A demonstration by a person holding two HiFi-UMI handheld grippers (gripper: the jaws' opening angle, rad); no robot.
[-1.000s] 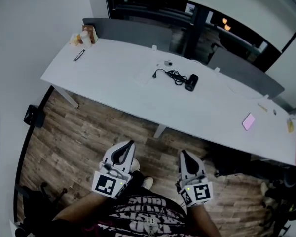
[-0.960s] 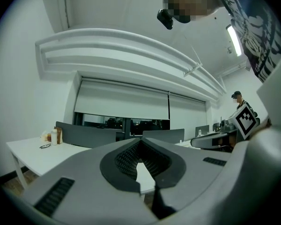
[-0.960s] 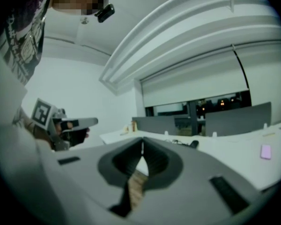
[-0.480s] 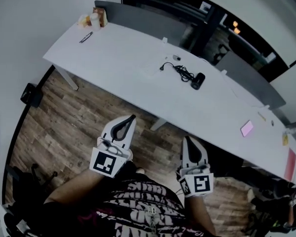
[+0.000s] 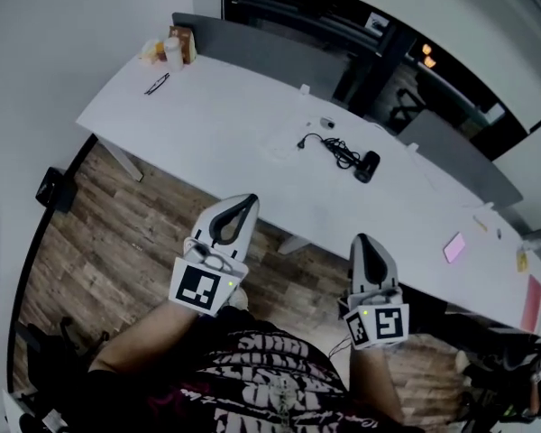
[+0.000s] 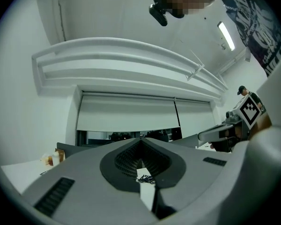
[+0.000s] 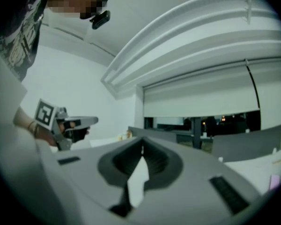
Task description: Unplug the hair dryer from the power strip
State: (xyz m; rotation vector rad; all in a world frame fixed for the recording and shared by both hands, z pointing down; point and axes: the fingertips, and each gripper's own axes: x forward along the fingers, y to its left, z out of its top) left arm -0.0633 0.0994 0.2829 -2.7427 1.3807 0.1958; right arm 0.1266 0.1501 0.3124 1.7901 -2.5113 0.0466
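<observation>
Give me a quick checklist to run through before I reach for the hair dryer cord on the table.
1. Hair dryer found: ok, lying on the white table, cord tangled beside it.
2. Cord's far end plugged in: cannot tell, too small in the head view.
3. Left hand-held gripper empty: ok, jaws together on nothing.
4. Right hand-held gripper empty: ok, jaws together on nothing.
5. Jaws open for a grasp: not ok, both shut.
6. Hand-held grippers at the cord: not ok, both well short of it.
</observation>
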